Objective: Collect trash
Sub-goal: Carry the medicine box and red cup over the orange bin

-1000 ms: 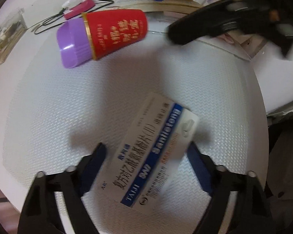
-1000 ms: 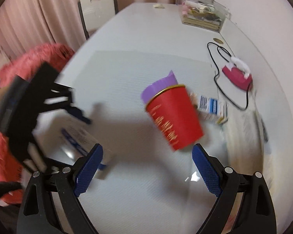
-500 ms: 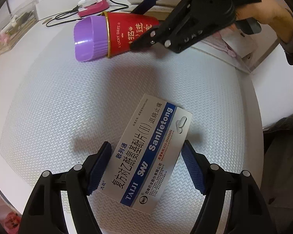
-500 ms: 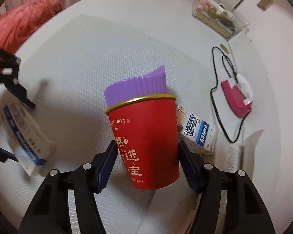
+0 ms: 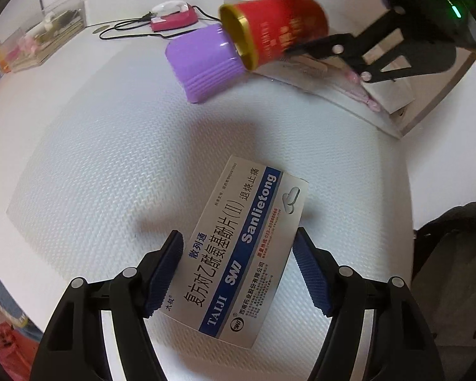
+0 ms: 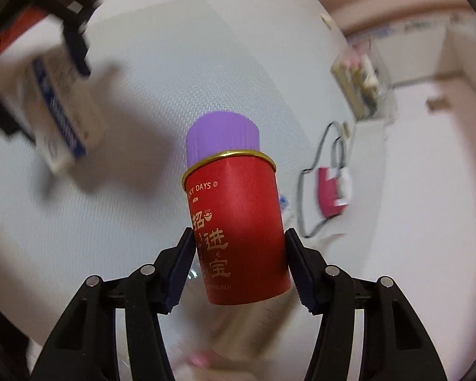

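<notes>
You have: one red cup (image 6: 238,238), one purple cup (image 5: 203,63), one medicine box (image 5: 238,254), one pink corded device (image 5: 174,20).

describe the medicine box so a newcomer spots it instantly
Start at the white textured mat covering the table. Over its near part, the left gripper pinches a flat white medicine box. Its blue stripe reading Sanlietong separates it from the red cup.

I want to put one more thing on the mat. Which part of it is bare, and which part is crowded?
The mat is bare on its left and middle, between the purple cup and the pill box. The far right edge is crowded: papers, a pink device with its cord, and the red cup.
</notes>
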Action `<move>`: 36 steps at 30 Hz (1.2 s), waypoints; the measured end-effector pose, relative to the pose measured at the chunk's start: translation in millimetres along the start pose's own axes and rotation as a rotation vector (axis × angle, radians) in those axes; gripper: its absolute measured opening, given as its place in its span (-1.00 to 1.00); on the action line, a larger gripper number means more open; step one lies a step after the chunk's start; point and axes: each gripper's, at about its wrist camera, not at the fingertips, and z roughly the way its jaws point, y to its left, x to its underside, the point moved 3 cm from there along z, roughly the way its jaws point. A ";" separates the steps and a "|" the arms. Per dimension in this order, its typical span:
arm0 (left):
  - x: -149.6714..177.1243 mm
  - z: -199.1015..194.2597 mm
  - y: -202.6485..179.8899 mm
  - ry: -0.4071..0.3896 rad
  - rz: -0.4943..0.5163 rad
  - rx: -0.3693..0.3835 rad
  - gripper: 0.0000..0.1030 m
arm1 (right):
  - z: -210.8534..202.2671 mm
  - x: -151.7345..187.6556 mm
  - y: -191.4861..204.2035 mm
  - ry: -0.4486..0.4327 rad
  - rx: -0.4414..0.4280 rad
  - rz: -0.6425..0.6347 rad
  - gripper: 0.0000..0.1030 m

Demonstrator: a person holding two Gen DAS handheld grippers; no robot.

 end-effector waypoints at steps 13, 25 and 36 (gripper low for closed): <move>23.7 -46.3 -19.2 -0.031 -0.027 -0.067 0.39 | -93.0 10.0 43.3 -0.108 0.006 -0.126 0.11; 69.4 -88.1 -41.0 -0.018 -0.105 -0.180 0.39 | -144.2 -8.3 85.4 -0.292 -0.136 -0.109 0.11; 119.4 -117.9 -36.3 -0.031 -0.284 -0.282 0.38 | -176.6 -67.2 122.5 -0.452 -0.173 -0.291 0.11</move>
